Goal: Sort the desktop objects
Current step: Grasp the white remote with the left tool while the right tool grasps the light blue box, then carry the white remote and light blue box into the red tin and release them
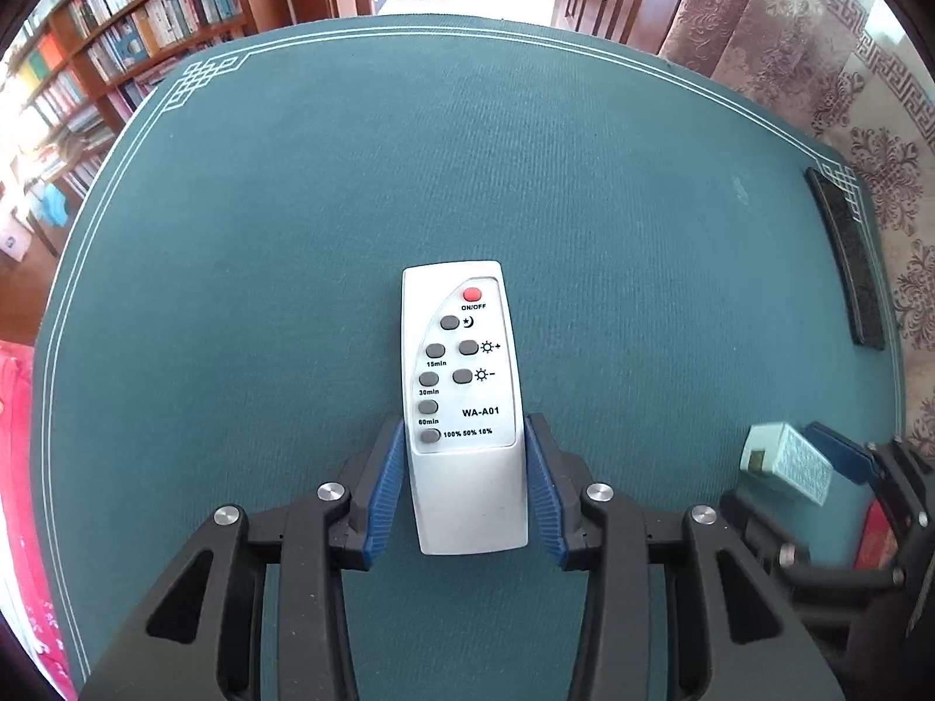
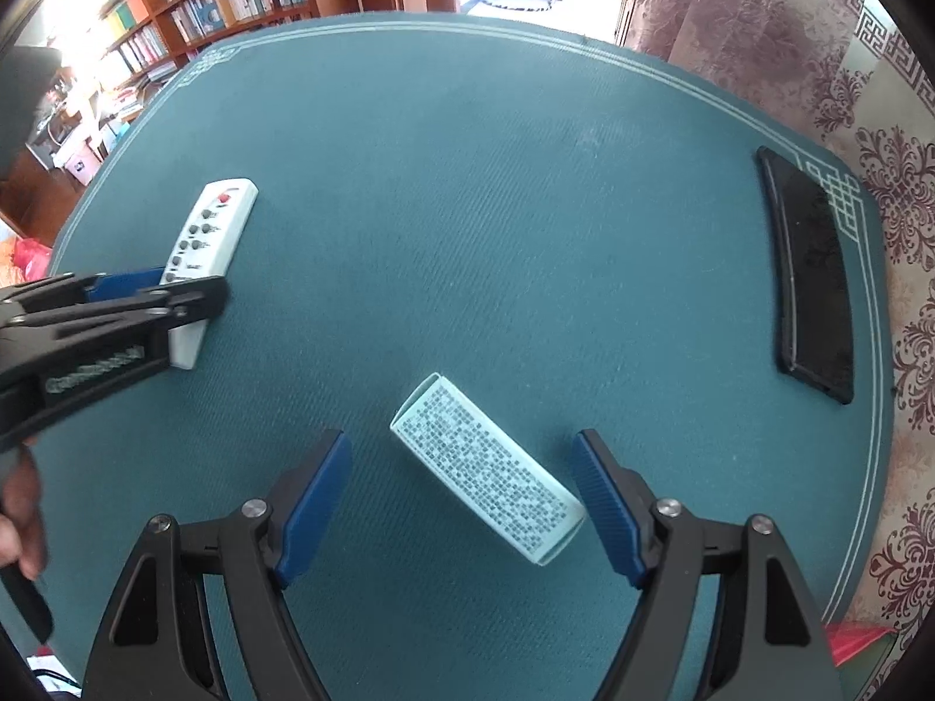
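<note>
A white remote (image 1: 461,385) with a red ON/OFF button lies flat on the teal table mat (image 1: 467,146). My left gripper (image 1: 464,426) points steeply down over it, and its blue pads press on both long sides of the remote's lower half. The right wrist view shows the same grip from the side, with the left gripper (image 2: 158,286) over the remote (image 2: 213,222). A pale green box (image 2: 488,467) covered in printed text lies diagonally on the mat. My right gripper (image 2: 461,438) stands open around it, pads clear of its sides.
A flat black rectangular object (image 2: 809,274) lies at the mat's right edge, by a patterned cloth (image 2: 900,187). Bookshelves (image 1: 117,29) stand behind the table at the left. A hand (image 2: 20,502) shows at the left edge.
</note>
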Tool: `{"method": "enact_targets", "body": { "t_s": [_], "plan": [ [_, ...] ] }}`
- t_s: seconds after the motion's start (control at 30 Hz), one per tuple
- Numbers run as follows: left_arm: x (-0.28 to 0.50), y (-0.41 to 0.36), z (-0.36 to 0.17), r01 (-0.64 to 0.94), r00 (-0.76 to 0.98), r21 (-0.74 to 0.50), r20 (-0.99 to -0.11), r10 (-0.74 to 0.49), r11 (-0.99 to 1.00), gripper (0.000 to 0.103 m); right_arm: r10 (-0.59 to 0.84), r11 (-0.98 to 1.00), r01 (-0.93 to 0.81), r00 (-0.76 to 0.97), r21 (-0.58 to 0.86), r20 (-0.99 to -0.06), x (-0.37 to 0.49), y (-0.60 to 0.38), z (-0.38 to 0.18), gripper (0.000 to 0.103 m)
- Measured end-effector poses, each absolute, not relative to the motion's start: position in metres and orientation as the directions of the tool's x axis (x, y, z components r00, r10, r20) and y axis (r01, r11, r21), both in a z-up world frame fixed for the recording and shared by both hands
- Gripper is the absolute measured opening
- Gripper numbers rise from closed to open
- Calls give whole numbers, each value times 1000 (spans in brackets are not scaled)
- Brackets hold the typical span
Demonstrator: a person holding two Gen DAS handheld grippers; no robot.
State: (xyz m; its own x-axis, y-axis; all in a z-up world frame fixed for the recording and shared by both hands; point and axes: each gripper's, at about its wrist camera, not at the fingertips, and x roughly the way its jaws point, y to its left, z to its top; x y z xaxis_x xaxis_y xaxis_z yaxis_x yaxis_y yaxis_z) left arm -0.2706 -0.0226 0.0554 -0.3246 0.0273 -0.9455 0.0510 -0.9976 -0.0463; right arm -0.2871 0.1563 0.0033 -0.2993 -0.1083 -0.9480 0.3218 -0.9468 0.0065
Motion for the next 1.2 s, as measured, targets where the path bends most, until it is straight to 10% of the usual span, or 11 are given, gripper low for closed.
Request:
{"method": "enact_targets", "body": {
  "t_s": [0.4,1.2],
  "plan": [
    [-226,-43,50,28,-286,-89,-955,78,-996,43,-79,-975,224,-312,7,-947,-280,176,6,27],
    [-154,-30,64,5,-269,-132,-955,126,-991,42,-230,-973,56,-289,224,-929,-176,220,29,26]
  ]
}}
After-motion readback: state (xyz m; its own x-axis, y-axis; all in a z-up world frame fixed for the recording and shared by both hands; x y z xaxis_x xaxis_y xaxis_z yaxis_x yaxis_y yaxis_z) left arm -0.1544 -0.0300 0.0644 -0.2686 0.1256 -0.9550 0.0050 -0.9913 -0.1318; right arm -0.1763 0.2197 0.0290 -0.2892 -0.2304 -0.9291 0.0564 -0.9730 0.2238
